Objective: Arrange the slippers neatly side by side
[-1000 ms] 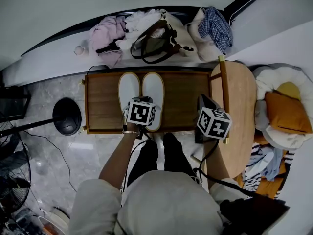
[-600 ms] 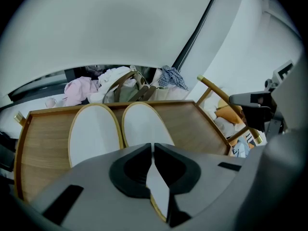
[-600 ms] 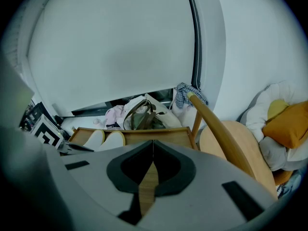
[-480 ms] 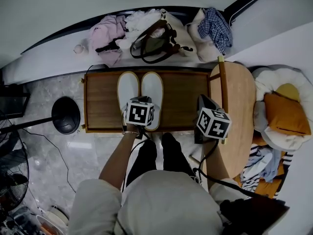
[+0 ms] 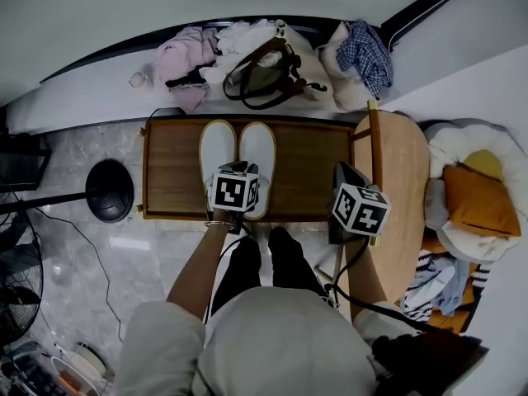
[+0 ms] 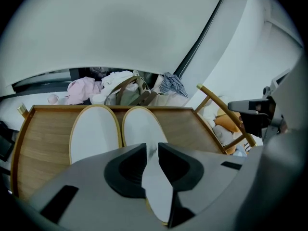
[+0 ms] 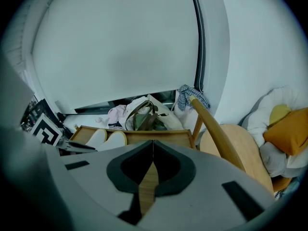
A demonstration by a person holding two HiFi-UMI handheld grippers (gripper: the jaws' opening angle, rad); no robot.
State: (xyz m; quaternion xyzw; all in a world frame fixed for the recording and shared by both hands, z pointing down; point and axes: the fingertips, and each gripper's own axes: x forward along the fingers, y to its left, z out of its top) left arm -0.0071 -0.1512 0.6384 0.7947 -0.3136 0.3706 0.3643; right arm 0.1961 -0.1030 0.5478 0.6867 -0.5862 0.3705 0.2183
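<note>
Both slippers (image 5: pixel 258 148) lie lengthwise, toes away, touching side by side on the wooden surface (image 5: pixel 307 172). The left gripper (image 6: pixel 152 150) is over the right-hand heel, jaws opening round it (the right gripper (image 7: pixel 153 154), pressed together, idles farther off).

2 white slippers (image 5: pixel 218 145), brown wooden tray (image 5: pixel 305 172), blue checked cloth (image 5: pixel 367 44), orange cushion (image 5: pixel 474 200)

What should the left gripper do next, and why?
Probably lift the left gripper straight up and away. Its jaws are opening over the heel of the right-hand slipper, which already lies close beside the other slipper, toes level, on the wooden tray.
</note>
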